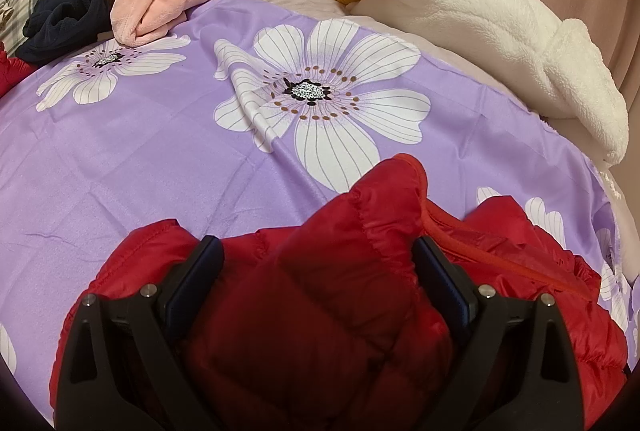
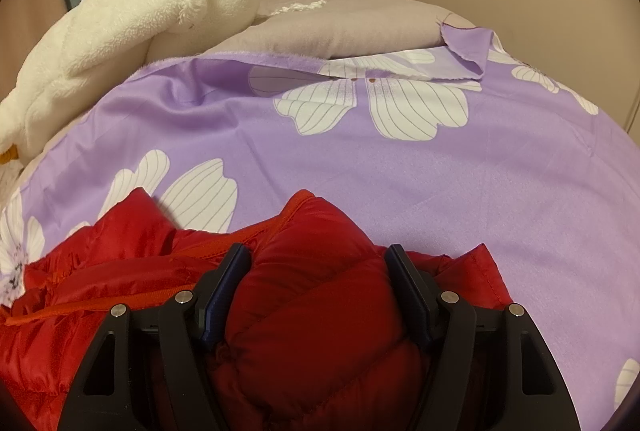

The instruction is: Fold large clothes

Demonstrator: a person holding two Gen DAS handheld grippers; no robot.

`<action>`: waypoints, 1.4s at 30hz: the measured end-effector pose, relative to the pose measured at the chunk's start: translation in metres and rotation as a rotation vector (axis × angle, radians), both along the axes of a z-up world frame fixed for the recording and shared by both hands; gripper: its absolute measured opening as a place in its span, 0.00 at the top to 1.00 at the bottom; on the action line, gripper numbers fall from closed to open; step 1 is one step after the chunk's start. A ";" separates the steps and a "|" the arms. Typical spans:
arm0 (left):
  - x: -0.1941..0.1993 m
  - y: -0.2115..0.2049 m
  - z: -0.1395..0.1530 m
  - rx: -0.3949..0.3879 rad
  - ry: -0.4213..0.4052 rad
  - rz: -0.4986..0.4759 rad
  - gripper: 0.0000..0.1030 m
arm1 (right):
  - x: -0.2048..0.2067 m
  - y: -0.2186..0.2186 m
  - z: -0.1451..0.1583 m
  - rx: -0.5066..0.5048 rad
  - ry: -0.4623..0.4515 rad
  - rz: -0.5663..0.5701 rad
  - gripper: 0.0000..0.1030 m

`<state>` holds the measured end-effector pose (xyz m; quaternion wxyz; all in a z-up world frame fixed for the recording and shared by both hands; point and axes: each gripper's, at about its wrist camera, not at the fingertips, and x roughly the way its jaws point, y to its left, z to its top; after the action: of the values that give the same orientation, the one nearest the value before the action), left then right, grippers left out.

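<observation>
— From where is each view taken?
— From just behind each gripper's fingers, angled down, close over the red jacket (image 1: 320, 311) at the bed's near edge.
— What is shared?
— The purple flowered sheet (image 2: 400, 183) and the white plush blanket (image 1: 500, 31) at the far edge.
</observation>
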<state>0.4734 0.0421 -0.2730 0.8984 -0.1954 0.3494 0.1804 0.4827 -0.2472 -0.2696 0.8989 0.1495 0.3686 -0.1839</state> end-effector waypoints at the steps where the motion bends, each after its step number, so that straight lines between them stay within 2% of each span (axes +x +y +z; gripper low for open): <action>1: 0.000 0.000 0.000 0.000 0.001 0.000 0.07 | 0.000 0.000 0.000 0.000 0.000 0.000 0.32; 7: -0.001 0.000 0.003 0.004 0.011 0.000 0.07 | 0.000 -0.001 0.001 0.008 0.001 -0.001 0.32; 10: -0.010 0.004 0.017 -0.009 0.044 -0.024 0.11 | -0.003 -0.003 0.008 0.023 0.020 0.014 0.32; 12: -0.028 0.013 0.033 -0.044 0.024 -0.053 0.13 | -0.011 -0.005 0.020 0.029 0.052 0.061 0.32; 13: -0.042 0.020 0.042 -0.062 -0.010 -0.041 0.13 | -0.022 -0.007 0.029 0.040 0.039 0.087 0.30; 14: -0.062 0.032 0.055 -0.070 -0.048 -0.018 0.12 | -0.033 -0.010 0.036 0.051 0.018 0.095 0.21; 16: -0.083 0.048 0.068 -0.077 -0.061 -0.021 0.08 | -0.063 -0.016 0.052 0.071 -0.033 0.096 0.11; 19: -0.123 0.081 0.077 -0.128 -0.084 -0.036 0.08 | -0.102 -0.024 0.069 0.080 -0.076 0.111 0.11; 22: -0.161 0.109 0.069 -0.152 -0.082 0.042 0.05 | -0.133 -0.035 0.070 0.091 -0.073 0.095 0.03; 24: -0.171 0.117 0.054 -0.238 -0.042 0.005 0.05 | -0.142 -0.042 0.060 0.103 -0.040 0.077 0.02; 27: -0.183 0.116 0.023 -0.422 -0.010 -0.071 0.06 | -0.156 -0.048 0.037 0.206 0.001 0.088 0.02; 28: -0.184 0.112 0.016 -0.458 -0.005 -0.091 0.06 | -0.160 -0.048 0.028 0.254 0.016 0.092 0.02; 30: -0.181 0.092 -0.001 -0.566 0.015 -0.194 0.06 | -0.167 -0.047 0.010 0.358 0.044 0.084 0.02; 32: -0.175 0.067 -0.008 -0.632 0.013 -0.288 0.06 | -0.176 -0.041 0.000 0.428 0.017 0.062 0.01; 34: -0.167 0.045 -0.006 -0.579 0.005 -0.316 0.06 | -0.175 -0.028 0.003 0.400 -0.016 0.068 0.01; 36: -0.151 0.028 -0.008 -0.521 0.012 -0.319 0.06 | -0.161 -0.016 0.002 0.455 -0.012 0.124 0.01; 38: -0.134 0.014 -0.011 -0.499 0.013 -0.323 0.06 | -0.147 -0.008 0.000 0.495 -0.024 0.119 0.00; 40: -0.118 0.009 -0.012 -0.517 0.015 -0.356 0.13 | -0.133 -0.004 -0.004 0.494 -0.065 0.093 0.00; 42: -0.106 0.010 -0.019 -0.553 -0.012 -0.307 0.28 | -0.120 0.001 -0.006 0.422 -0.081 0.091 0.00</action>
<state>0.3679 0.0519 -0.2920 0.8300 -0.3784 0.4053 -0.0601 0.3627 -0.2461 -0.2754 0.8690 0.3248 0.3691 -0.0557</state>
